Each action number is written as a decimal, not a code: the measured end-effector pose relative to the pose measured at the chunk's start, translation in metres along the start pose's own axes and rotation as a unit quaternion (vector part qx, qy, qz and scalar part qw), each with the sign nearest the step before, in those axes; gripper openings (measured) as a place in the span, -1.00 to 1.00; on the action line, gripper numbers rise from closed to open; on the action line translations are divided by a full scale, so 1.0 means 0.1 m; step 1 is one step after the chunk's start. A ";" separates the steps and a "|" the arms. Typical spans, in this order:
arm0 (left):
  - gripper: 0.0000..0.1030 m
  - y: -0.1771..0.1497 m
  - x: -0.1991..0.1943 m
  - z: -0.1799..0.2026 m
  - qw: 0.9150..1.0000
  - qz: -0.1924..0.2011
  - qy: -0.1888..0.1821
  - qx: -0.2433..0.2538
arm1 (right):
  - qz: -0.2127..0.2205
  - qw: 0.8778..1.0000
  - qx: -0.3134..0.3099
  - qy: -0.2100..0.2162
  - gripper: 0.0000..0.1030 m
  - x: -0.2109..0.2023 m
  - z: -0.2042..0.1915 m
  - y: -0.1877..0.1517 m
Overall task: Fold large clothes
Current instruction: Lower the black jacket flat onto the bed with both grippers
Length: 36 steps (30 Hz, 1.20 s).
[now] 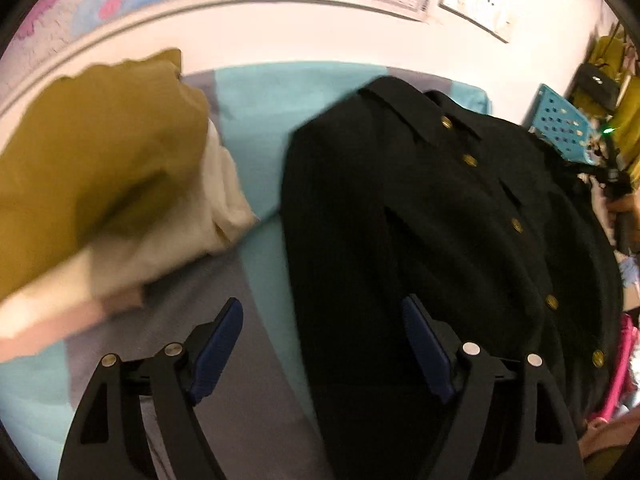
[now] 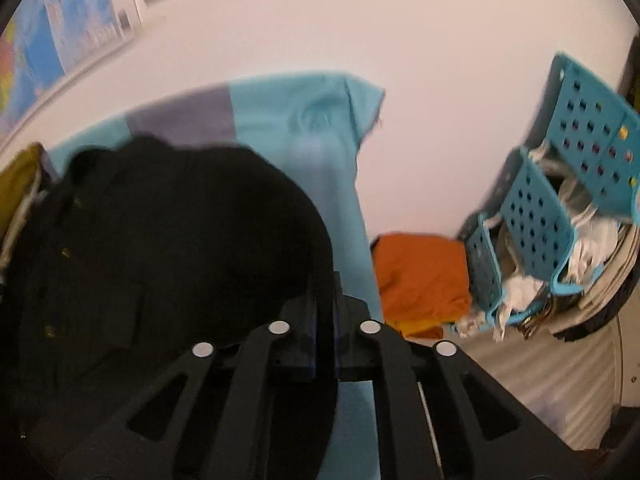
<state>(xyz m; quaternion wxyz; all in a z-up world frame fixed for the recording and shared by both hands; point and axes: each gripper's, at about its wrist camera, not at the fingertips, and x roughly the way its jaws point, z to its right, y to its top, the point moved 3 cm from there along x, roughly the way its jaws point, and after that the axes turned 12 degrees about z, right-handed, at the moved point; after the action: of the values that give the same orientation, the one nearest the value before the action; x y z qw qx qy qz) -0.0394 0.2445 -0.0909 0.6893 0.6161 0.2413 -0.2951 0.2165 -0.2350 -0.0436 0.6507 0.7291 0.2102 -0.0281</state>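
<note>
Left wrist view, far left: a mustard garment [image 1: 92, 152] lay on a cream garment [image 1: 224, 200], piled at the left of the teal and grey sheet [image 1: 260, 92].
Left gripper: the left gripper [image 1: 322, 344] had its jaws spread wide and empty, low over the near left edge of the black jacket [image 1: 420, 208].
Jacket position: it lay on the sheet, right of the pile and apart from it.
Jacket axis: its long axis ran near to far, collar at the far end, hem near; 6 brass buttons [image 1: 516, 225] traced that line, slanting right toward the near side.
Right wrist view: the right gripper [image 2: 325, 300] was pinched tight on the jacket's [image 2: 168, 232] right edge, cloth clamped between the pads.
Far right: an orange garment [image 2: 420, 276] sat beside a blue perforated basket [image 2: 532, 216].
Step in hand, as judged: folding a side panel inward across the button line.
Doing it well: the left gripper should probably grip the edge level with the right, both lifting together and keeping the cloth taut, so the crease runs parallel to the buttons.
</note>
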 end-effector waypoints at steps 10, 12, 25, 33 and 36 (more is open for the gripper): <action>0.74 -0.40 -0.18 -0.06 0.993 -0.026 -0.095 -0.064 | 0.031 0.989 0.070 0.124 0.40 -0.62 -0.06 -0.30; 0.61 -0.47 -0.26 -0.02 0.990 -0.022 -0.116 -0.073 | 0.024 0.985 0.075 0.151 0.38 -0.71 -0.08 -0.47; -0.92 0.14 -0.91 0.00 0.996 0.077 0.029 -0.023 | 0.033 0.971 0.120 0.203 0.38 -1.02 -0.12 -0.96; -0.29 0.36 -0.52 -0.15 0.956 0.014 0.263 0.127 | 0.035 0.973 0.118 0.196 0.39 -1.08 -0.14 -1.05; -0.12 0.03 -0.55 -0.24 0.978 0.005 0.199 0.067 | 0.050 0.978 0.090 0.181 0.39 -1.22 -0.25 -1.06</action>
<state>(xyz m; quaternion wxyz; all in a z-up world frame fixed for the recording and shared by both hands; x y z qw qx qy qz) -0.0755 0.2742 -0.0529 0.5863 0.7084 0.3504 -0.1781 0.0636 -0.2374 -0.1012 0.5342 0.7875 0.2840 0.1180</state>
